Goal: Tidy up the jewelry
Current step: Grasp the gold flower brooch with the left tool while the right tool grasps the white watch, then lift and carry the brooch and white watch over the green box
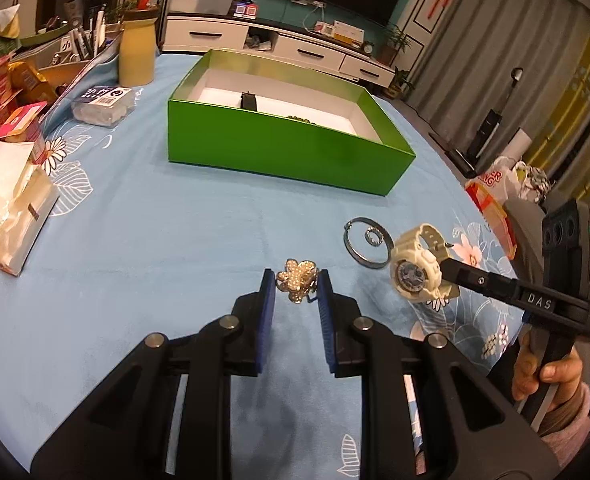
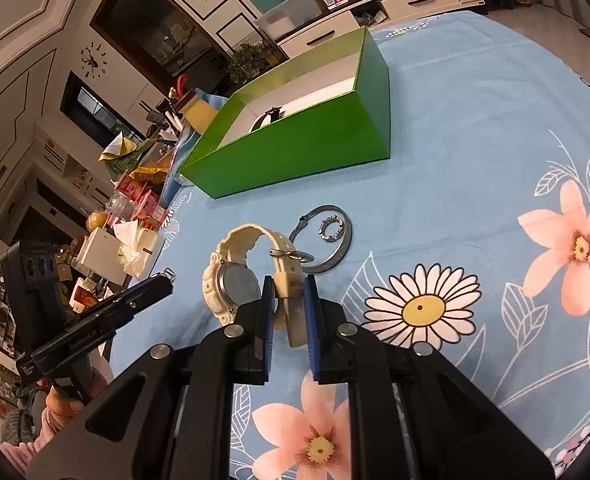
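My left gripper [image 1: 296, 280] is shut on a sparkly flower brooch [image 1: 297, 285], just above the blue cloth. My right gripper [image 2: 289, 286] is shut on the strap of a cream white watch [image 2: 231, 276] and holds it off the table; the watch also shows in the left wrist view [image 1: 417, 268]. A grey bangle [image 1: 365, 246] with a small beaded ring [image 1: 377, 237] inside it lies on the cloth beyond the watch. The open green box [image 1: 287, 146] stands farther back, with a dark watch [image 1: 249, 101] and some beads [image 1: 301, 119] in it.
A yellow bottle [image 1: 137, 54], a clear plastic box [image 1: 103, 106], snack packs and a white bag [image 1: 9, 200] crowd the left side. The table edge runs along the right, with bags [image 1: 507, 184] on the floor beyond it.
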A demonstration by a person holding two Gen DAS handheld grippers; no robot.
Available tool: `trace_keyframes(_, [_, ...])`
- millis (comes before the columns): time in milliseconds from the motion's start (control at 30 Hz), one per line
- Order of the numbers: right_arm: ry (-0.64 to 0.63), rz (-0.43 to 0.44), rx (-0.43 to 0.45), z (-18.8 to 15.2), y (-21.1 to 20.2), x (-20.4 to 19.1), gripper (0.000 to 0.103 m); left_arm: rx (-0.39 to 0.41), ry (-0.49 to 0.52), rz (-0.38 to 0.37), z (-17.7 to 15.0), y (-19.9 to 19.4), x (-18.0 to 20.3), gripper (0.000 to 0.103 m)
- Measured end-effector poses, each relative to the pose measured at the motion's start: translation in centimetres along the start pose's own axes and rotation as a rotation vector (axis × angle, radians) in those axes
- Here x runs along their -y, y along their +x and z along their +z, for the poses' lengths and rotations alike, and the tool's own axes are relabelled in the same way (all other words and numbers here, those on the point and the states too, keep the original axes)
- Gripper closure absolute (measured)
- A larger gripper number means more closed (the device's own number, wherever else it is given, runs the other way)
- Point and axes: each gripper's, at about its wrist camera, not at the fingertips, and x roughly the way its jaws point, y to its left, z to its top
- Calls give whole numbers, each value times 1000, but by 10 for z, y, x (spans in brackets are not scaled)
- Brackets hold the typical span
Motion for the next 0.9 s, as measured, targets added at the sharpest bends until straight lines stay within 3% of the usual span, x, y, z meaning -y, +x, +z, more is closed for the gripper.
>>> trace_keyframes(900, [40, 54, 69, 3, -26, 21, 89, 45, 37, 15, 24, -15, 23, 82])
